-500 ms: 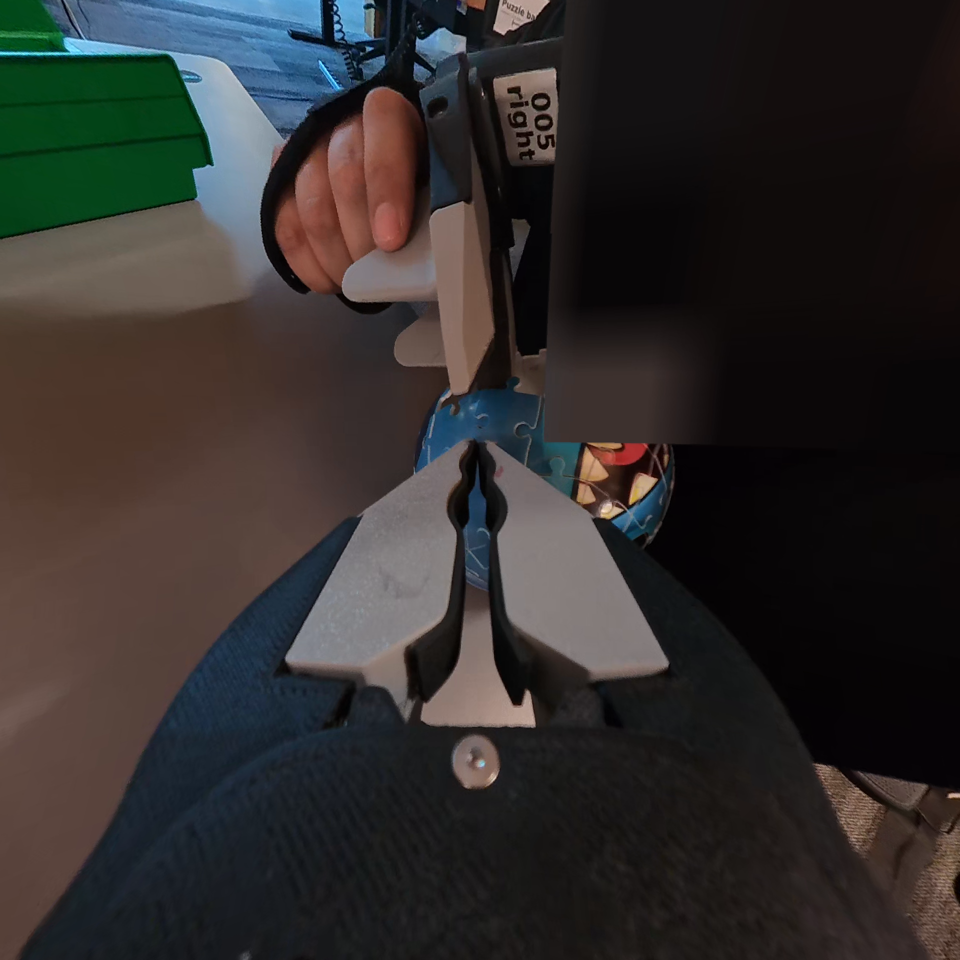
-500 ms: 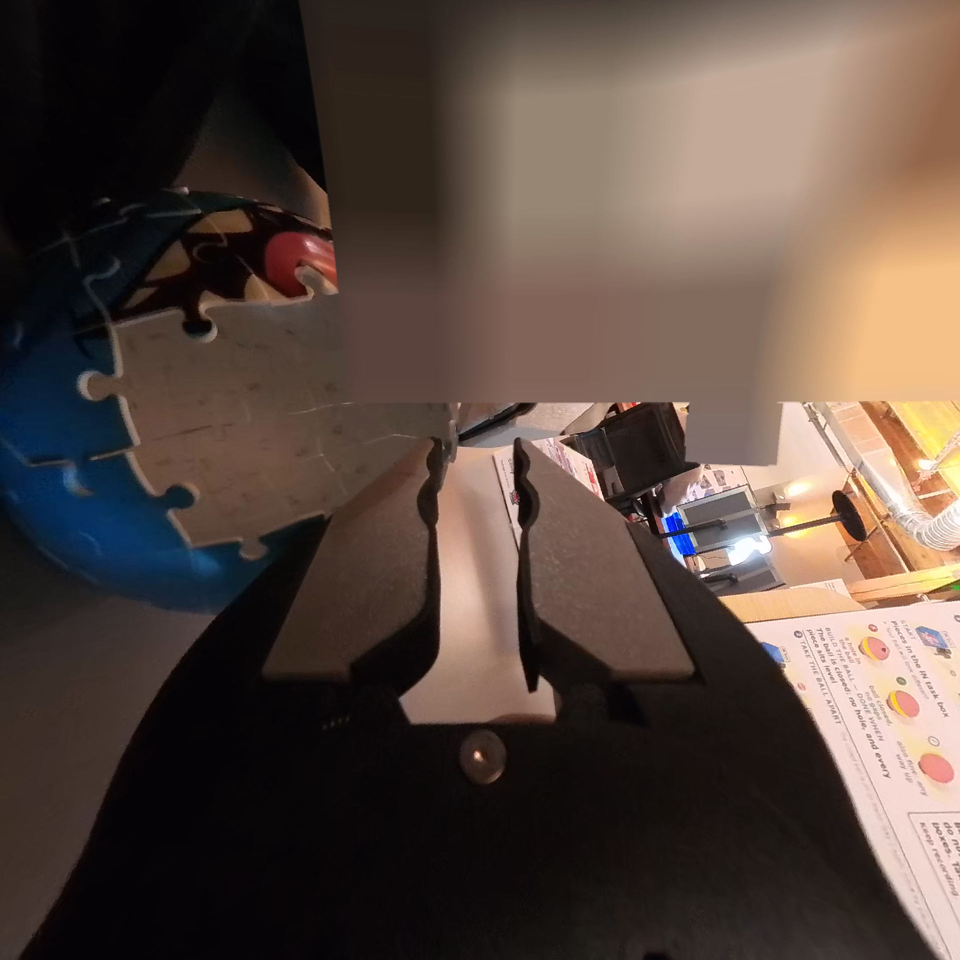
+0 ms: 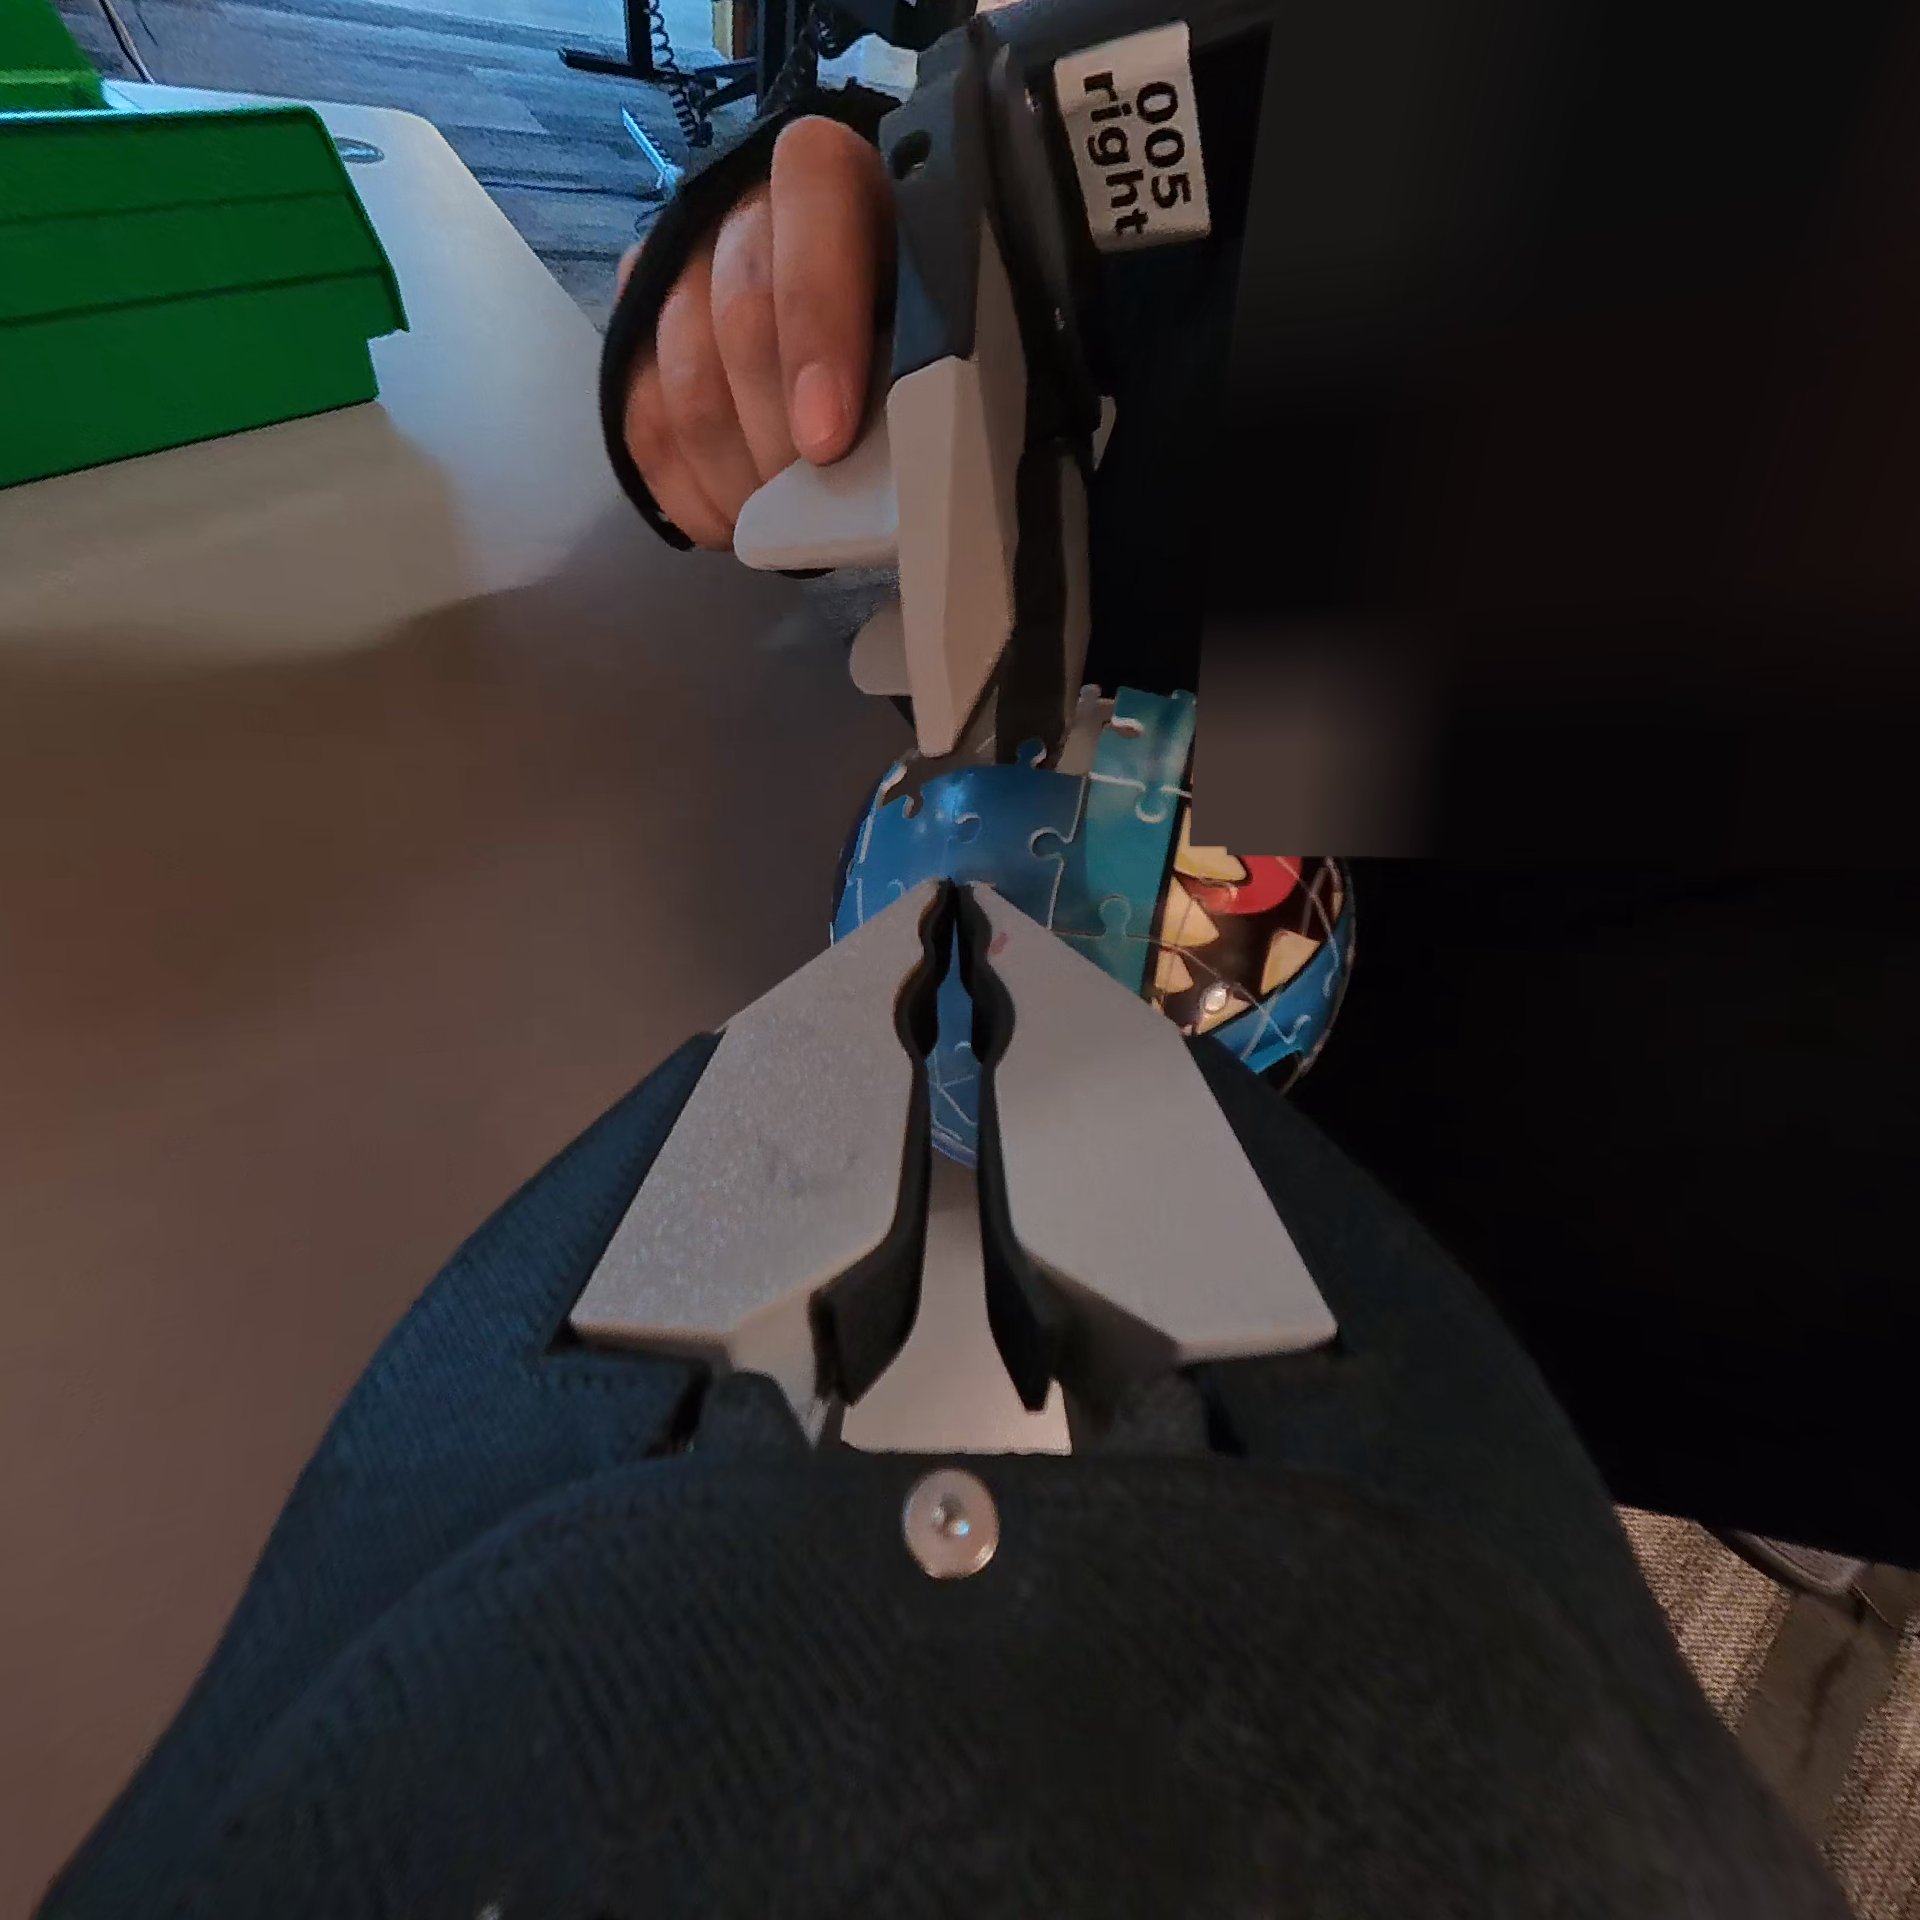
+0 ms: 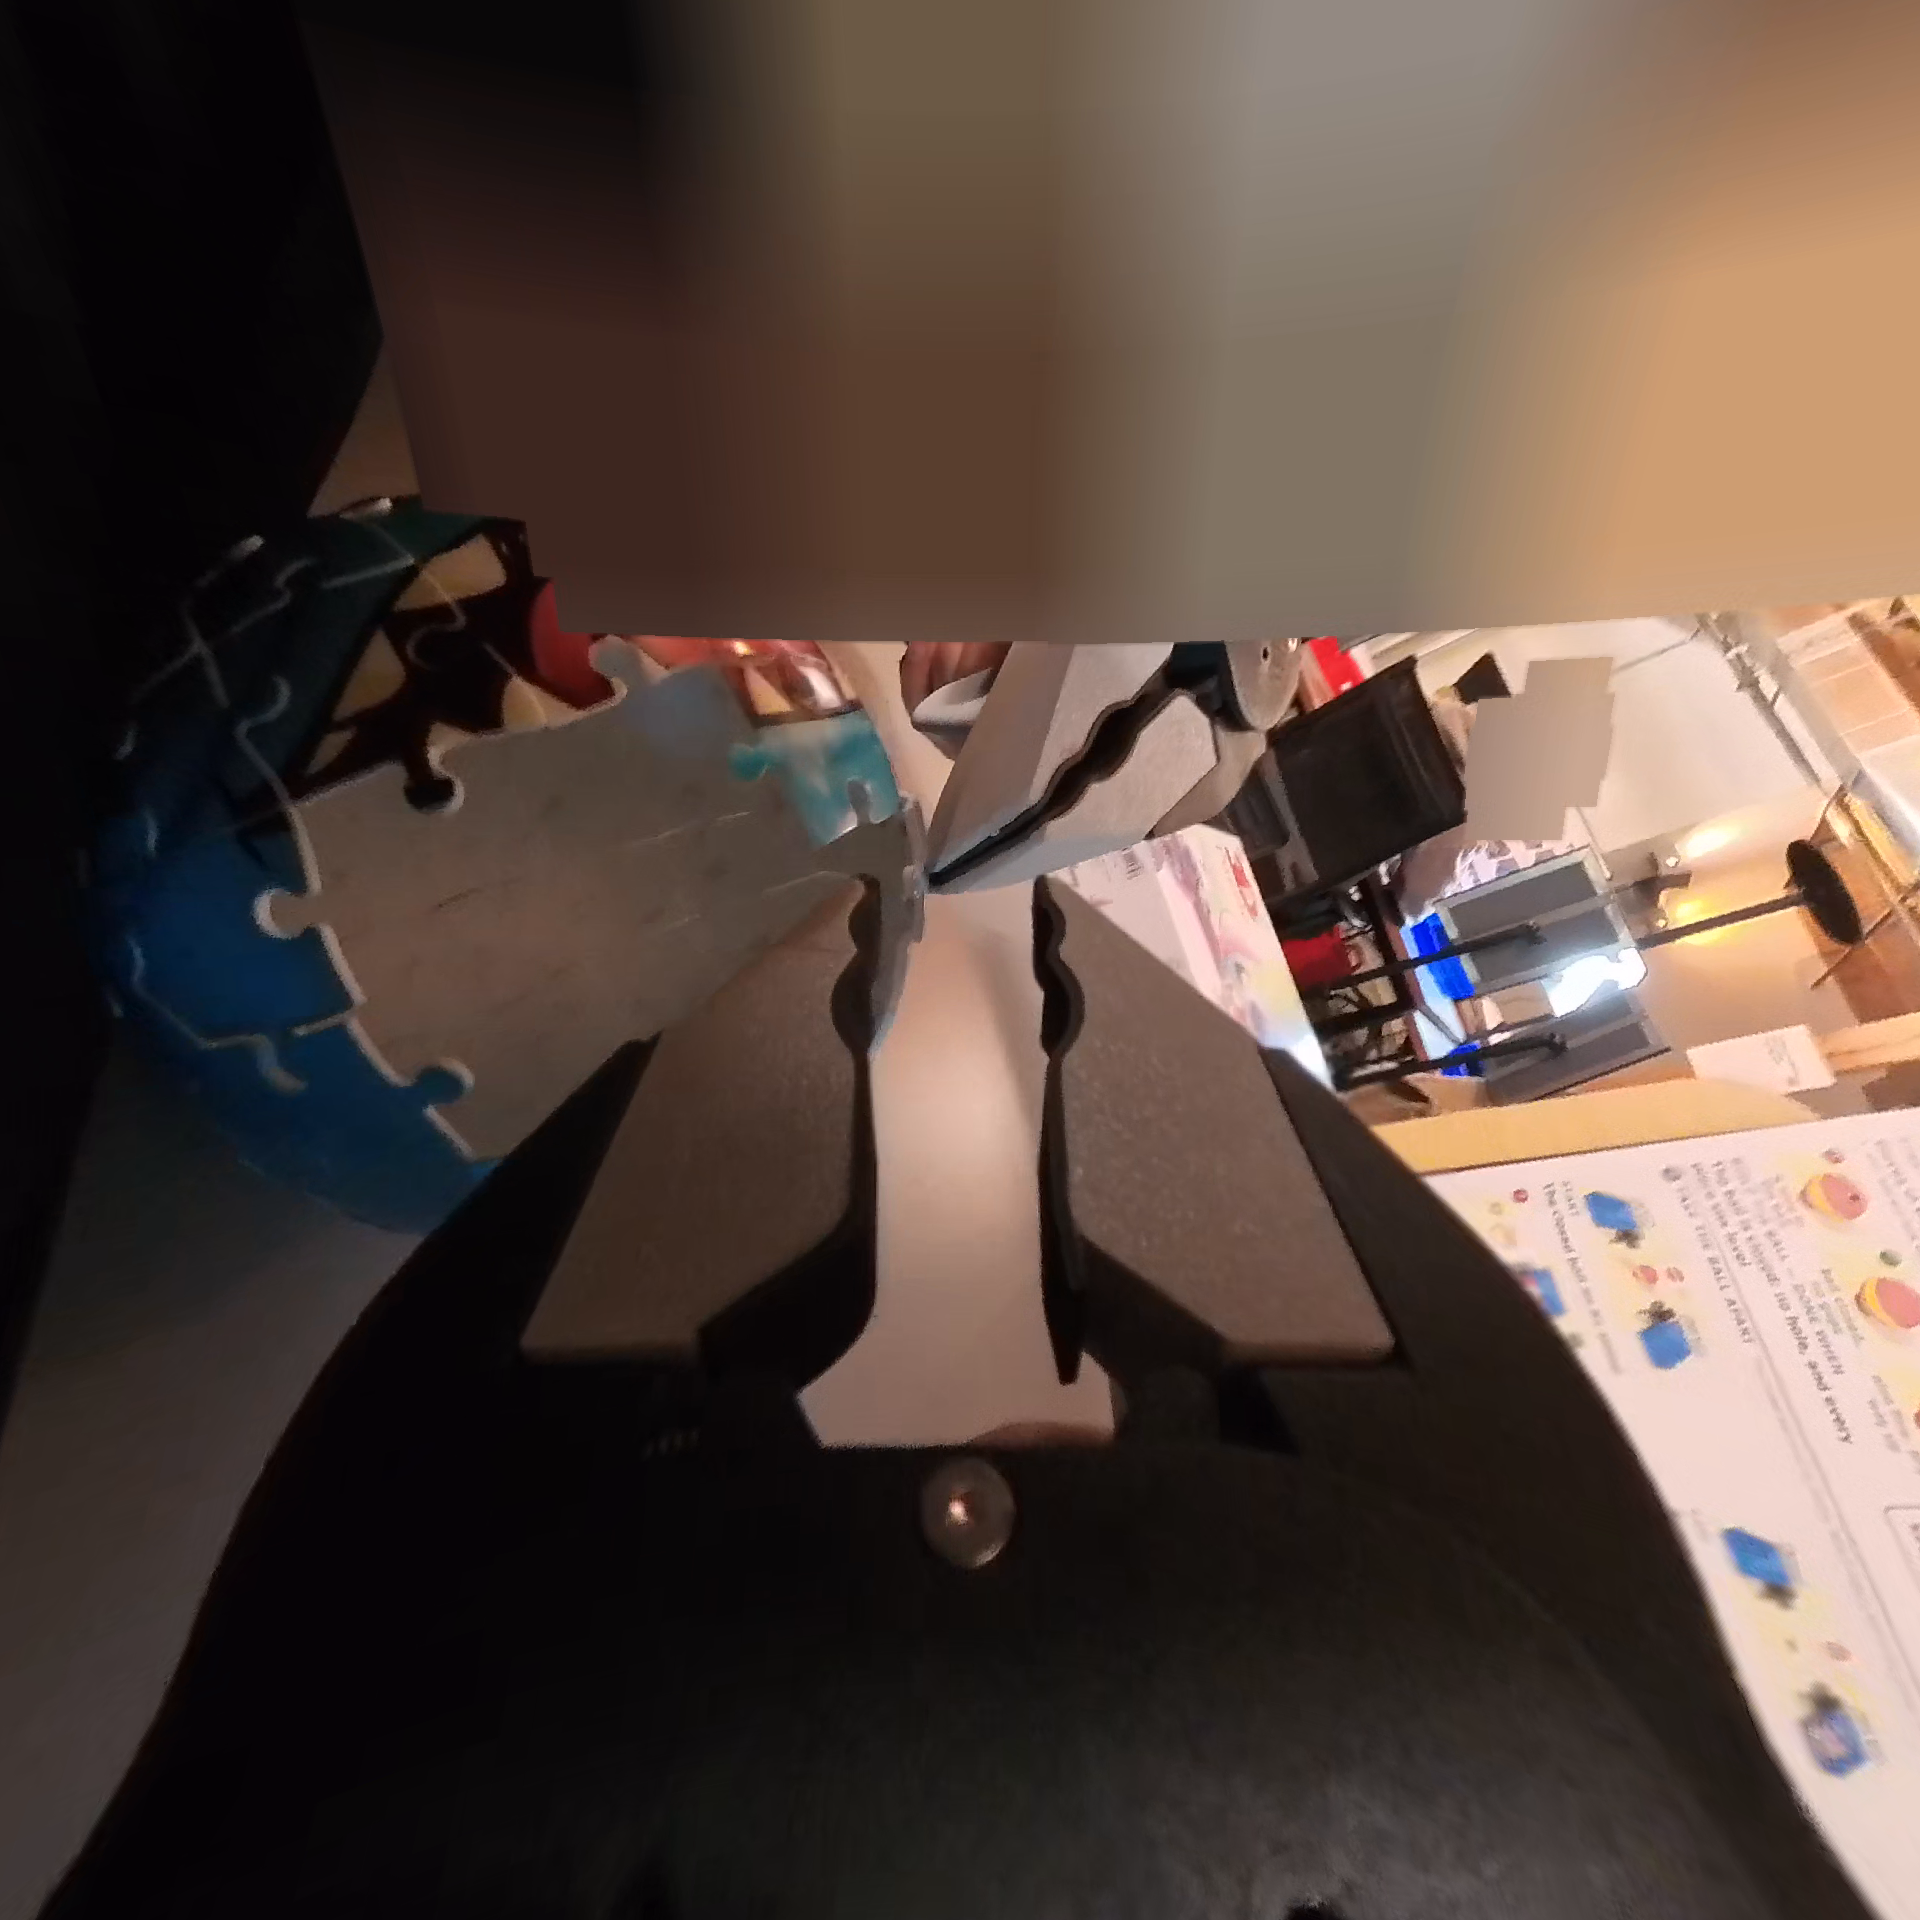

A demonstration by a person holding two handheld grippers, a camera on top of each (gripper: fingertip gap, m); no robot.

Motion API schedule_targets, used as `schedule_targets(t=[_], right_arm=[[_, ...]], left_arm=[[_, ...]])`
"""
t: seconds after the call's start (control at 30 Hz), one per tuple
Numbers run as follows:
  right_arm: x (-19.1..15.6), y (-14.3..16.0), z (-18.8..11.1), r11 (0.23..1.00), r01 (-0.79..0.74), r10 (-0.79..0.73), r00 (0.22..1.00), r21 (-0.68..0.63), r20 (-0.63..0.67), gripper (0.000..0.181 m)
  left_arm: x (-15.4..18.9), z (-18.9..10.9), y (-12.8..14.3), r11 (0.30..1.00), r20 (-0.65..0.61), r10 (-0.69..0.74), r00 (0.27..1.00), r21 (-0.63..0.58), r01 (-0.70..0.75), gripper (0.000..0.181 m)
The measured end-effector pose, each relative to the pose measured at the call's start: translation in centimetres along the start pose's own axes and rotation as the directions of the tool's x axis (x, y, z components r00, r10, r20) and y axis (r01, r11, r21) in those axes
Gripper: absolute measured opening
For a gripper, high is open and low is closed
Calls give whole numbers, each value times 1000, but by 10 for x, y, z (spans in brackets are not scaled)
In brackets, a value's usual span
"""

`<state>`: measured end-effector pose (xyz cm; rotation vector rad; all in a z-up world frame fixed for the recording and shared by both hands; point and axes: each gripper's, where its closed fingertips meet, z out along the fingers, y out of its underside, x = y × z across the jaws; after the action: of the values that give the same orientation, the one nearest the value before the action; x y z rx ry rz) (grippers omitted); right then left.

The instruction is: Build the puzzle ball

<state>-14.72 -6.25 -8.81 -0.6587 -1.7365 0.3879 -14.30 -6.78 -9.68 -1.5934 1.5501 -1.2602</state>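
Nearest us, our left gripper [image 3: 951, 891] is pinched tight, its jaws clamped on the rim of the puzzle ball [image 3: 1049, 831]; in the right wrist view our right gripper [image 4: 951, 904] stands parted, its jaws holding nothing, one finger against the ball's grey inner shell [image 4: 582, 914]; we're steadying, not yet placing; the ball sits between both tools above the table [image 3: 312, 935]; much of the blue shell is joined, but a toothed open edge shows, so pieces remain, we judge; farther off, an instruction sheet [image 4: 1714, 1351], then green bins [image 3: 156, 291].
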Motion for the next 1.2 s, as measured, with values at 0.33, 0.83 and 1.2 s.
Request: schedule_targets(t=[0.33, 0.83, 1.2], right_arm=[[4, -2, -3, 986, -150, 143, 986, -76, -89, 31], [1, -6, -19, 960, -231, 191, 953, -159, -236, 31], [2, 1, -18, 972, -151, 97, 955, -178, -282, 29]], left_arm=[[2, 4, -3, 1000, -25, 3, 1000, 11, -3, 0], [5, 6, -5, 1000, -45, 3, 999, 14, -2, 0], [9, 10, -11, 1000, -62, 11, 998, 21, -10, 0]])
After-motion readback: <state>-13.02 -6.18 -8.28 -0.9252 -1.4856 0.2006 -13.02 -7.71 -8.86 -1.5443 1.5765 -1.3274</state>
